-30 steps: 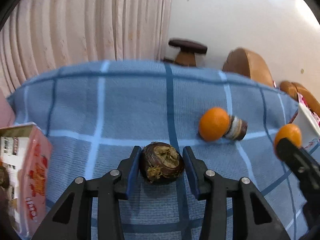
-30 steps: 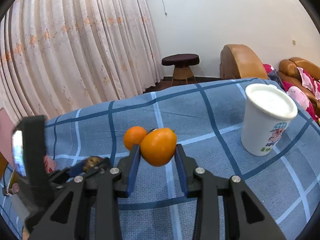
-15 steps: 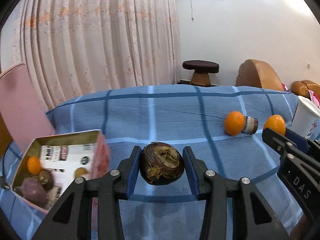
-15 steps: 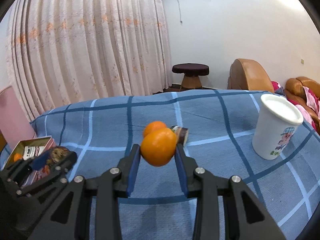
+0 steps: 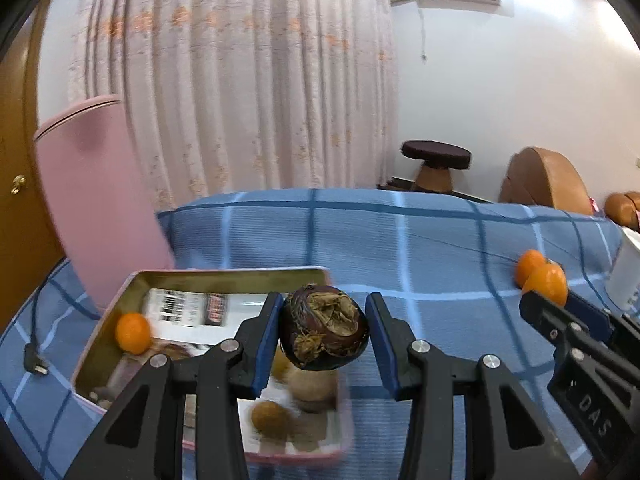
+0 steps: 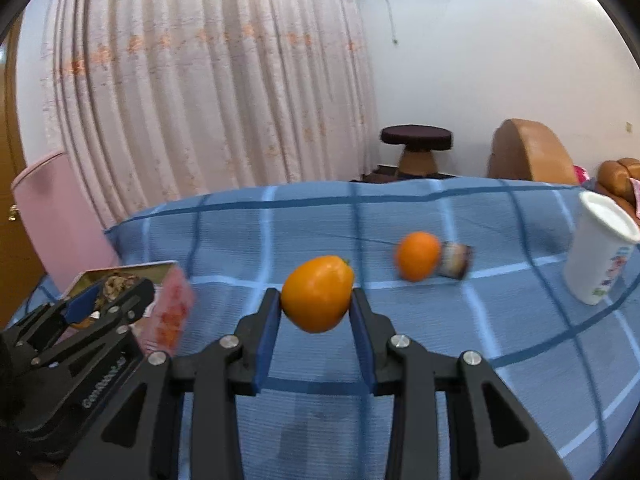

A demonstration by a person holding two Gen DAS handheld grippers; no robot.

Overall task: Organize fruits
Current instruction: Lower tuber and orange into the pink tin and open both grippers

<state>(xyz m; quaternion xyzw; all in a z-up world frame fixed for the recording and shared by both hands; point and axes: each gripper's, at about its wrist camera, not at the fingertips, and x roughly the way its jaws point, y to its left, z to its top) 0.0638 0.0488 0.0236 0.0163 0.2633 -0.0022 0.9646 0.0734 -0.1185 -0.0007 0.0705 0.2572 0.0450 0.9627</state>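
Left wrist: brown fruit (image 5: pixel 323 327) gripped by left gripper (image 5: pixel 324 330) above tin (image 5: pixel 224 276); orange fruit (image 6: pixel 317 293) clamped by right gripper (image 6: pixel 316 306).

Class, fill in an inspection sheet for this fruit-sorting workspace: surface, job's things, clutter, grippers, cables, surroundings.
Surface: blue checked cloth covers the table.
Job's things: open tin box holding a small orange and other blurred fruit; loose orange on the cloth.
Clutter: white paper cup; small dark jar against the loose orange.
Grippers: left gripper shut on a brown water chestnut above the box; right gripper shut on an orange fruit.
Cables: black plug and cable left of the box.
Surroundings: curtain, stool, brown sofa.
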